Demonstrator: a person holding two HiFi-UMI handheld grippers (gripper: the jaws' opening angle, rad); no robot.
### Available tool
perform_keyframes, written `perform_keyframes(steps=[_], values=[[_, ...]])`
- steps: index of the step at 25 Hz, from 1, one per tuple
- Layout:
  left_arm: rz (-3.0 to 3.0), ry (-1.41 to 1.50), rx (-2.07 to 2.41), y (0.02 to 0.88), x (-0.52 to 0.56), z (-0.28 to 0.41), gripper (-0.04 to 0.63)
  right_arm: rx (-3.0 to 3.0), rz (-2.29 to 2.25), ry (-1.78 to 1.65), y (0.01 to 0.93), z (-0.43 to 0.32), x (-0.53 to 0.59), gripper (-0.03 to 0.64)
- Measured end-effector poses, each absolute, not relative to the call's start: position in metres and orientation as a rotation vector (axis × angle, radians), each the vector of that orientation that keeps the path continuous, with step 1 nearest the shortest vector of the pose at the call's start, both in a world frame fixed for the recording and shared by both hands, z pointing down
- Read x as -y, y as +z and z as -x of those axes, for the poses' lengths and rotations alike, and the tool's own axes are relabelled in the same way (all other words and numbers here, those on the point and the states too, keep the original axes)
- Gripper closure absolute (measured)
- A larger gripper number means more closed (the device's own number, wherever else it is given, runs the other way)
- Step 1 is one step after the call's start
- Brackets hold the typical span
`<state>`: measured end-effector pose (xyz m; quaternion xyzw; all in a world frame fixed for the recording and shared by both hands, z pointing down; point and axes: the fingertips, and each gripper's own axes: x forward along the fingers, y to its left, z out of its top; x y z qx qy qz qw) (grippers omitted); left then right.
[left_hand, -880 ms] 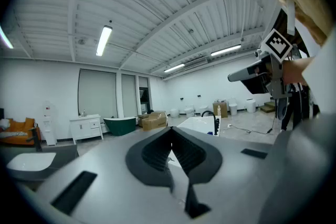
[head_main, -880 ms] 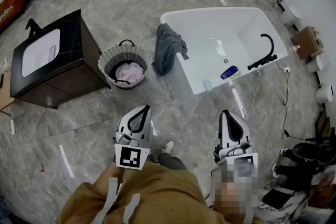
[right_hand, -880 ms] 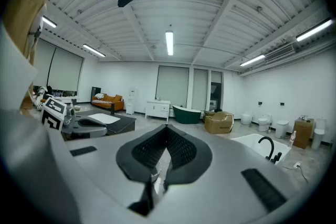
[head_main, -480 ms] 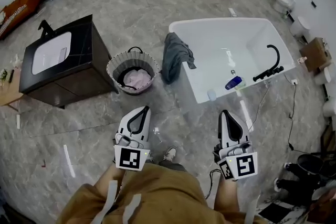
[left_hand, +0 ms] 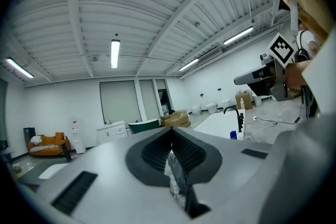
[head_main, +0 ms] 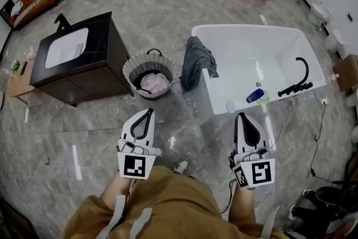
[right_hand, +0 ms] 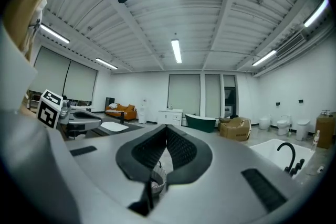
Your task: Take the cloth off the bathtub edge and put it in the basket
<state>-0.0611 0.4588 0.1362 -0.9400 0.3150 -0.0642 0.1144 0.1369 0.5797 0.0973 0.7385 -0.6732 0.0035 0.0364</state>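
One thing first: walk closer, open the shut, empty right claw [head_main: 241, 116] over the grey cloth [head_main: 197, 63] draped on the bathtub [head_main: 208, 95] rim beside the basket [head_main: 130, 66], pinch a thick fold, keep the shut left claw [head_main: 147, 112] clear.

Left claw [head_main: 149, 113] and right claw [head_main: 241, 117] are both closed, empty.
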Motion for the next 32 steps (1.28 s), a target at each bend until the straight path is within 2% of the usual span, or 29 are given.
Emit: perform_keyframes(steps=[12,25,32], values=[[2.822,-0.228,-0.895,0.172,-0.394,0.023,0.591,2.012,-2.247,0.106,0.129,-0.167,-0.516,0.611],[2.895,-0.181,-0.862,0.184,-0.214,-0.025,0.591,1.971,-2.056,0.201,0.161,-0.189,-0.32,0.611],[2.913,-0.195,-0.793,0.191,-0.161,-0.049,0.591,1.885,-2.047,0.241,0.179,-0.212,-0.267,0.609]])
